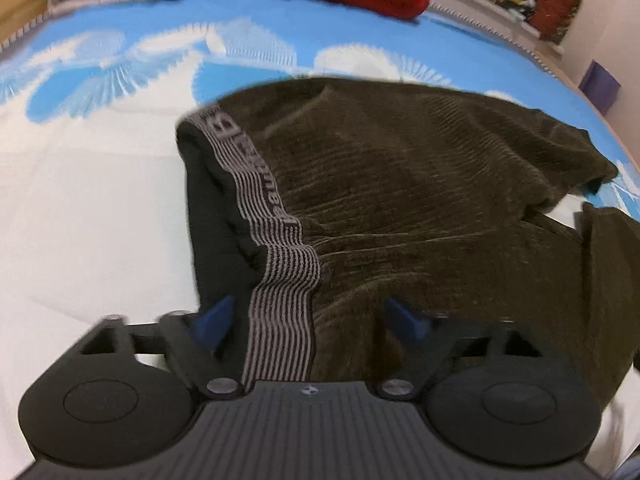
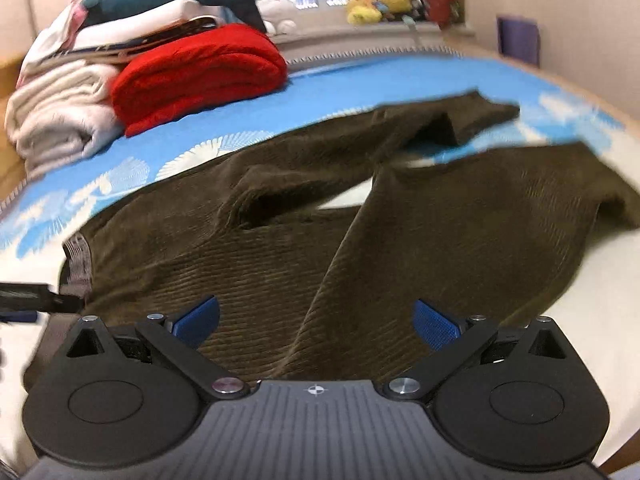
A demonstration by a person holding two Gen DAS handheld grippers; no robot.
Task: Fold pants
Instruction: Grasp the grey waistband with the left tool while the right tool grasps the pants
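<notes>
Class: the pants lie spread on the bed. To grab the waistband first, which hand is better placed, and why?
Left, probably. The left gripper is open with the striped waistband running between its fingers. The right gripper is open over the trouser legs, with the waistband far off to its left.

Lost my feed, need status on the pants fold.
Left gripper open over the waistband. Right gripper open, empty. Pants unfolded, legs apart, on the bed. Red blanket well clear.
</notes>
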